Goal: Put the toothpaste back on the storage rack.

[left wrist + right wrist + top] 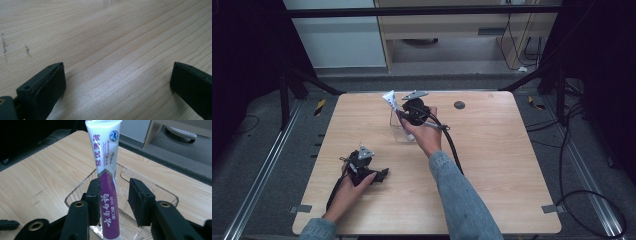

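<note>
Wooden table (492, 165) lies bare right and near; the white-and-purple toothpaste tube (106, 182) stands in a clear plastic cup (160, 195), between the right tool (113, 200)'s narrowly parted jaws, touching one; the left tool (117, 82) gapes wide.

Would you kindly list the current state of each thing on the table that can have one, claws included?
White and purple plastic toothpaste tube: upright, lower end inside the cup, between the right claw's jaws.
Clear plastic cup: upright on the table, holding the tube.
Right claw: open, jaws either side of the tube, one touching it.
Left claw: open, nothing between its jaws, low over the light wooden table.
</note>
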Available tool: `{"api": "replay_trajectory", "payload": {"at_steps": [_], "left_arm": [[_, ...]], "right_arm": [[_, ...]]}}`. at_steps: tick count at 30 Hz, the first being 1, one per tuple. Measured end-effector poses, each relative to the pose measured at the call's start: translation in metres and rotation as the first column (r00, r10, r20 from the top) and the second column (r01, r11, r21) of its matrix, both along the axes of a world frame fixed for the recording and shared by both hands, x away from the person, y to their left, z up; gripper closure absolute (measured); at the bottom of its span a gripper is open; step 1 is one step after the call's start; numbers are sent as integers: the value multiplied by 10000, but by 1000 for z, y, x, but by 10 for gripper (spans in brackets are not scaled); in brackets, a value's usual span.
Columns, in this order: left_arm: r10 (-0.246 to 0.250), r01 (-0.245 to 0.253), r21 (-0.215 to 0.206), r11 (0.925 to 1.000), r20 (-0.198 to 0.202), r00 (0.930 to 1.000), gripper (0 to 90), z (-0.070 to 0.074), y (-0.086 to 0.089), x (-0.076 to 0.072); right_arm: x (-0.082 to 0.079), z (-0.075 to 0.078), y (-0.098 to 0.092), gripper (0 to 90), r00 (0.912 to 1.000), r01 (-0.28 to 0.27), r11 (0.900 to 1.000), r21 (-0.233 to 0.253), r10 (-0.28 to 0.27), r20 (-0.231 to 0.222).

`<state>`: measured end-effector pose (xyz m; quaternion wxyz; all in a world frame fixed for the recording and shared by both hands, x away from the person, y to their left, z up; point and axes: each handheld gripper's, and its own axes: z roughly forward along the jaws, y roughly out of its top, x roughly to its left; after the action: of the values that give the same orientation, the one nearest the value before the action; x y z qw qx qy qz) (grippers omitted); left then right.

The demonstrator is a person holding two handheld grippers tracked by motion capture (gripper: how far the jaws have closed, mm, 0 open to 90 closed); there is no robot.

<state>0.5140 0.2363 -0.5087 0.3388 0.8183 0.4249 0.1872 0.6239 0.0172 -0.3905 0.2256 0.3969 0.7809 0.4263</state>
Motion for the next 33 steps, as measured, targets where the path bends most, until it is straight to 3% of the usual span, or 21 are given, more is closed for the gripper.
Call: {"api": "replay_trajectory", "payload": {"at_steps": [8, 14, 22, 24, 33], "left_arm": [[-5, 5, 6, 10000, 0, 10000, 0, 0, 0, 0], [1, -1, -6, 10000, 7, 10000, 0, 0, 0, 0], [2, -2, -10, 10000, 6, 10000, 0, 0, 0, 0], [4, -4, -16, 10000, 9, 10000, 0, 0, 0, 0], [-18, 18, 17, 10000, -1, 10000, 0, 0, 0, 0]], "right_arm": [[-5, 1, -7, 478, 9997, 109, 9999, 14, -108, -213], [-9, 4, -15, 323, 9995, 83, 9991, 425, -69, -309], [-12, 3, -18, 162, 9983, -152, 9998, -140, 144, -568], [-13, 4, -20, 151, 9980, -224, 9991, -357, 202, -604], [-18, 8, -32, 122, 9989, -160, 9994, -301, 147, -440]]}}
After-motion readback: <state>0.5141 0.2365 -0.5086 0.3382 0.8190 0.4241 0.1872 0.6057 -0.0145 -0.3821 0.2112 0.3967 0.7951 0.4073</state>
